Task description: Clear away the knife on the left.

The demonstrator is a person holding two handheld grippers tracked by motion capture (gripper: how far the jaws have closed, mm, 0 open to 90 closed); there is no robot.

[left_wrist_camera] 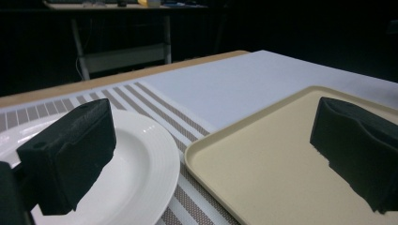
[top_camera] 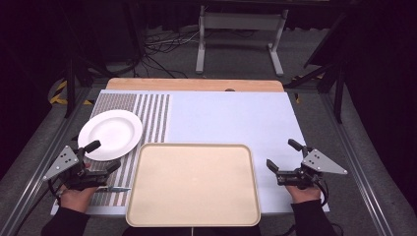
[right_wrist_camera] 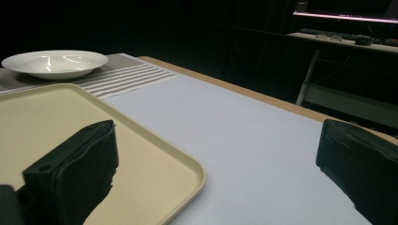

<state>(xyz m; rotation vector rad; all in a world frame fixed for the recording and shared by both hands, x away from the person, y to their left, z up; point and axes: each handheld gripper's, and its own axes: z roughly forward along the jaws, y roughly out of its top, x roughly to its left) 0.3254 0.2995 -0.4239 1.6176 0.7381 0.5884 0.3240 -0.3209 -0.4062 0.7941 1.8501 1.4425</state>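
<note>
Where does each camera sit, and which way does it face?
High view: above the near edge, looking forward and down; both hands, left gripper, right gripper.
Left gripper view: low, facing the white plate and beige tray; open jaws.
Right gripper view: low, facing across the table; open jaws.
All share plate and tray.

Table surface [top_camera: 231,118] evenly lit from above; surroundings near black. Faint glare streaks on white plate [right_wrist_camera: 55,62]. Shadows soft, short. High view slightly soft, low resolution. Gripper views: near jaws blurred, background detail murky, possibly underexposed.
</note>
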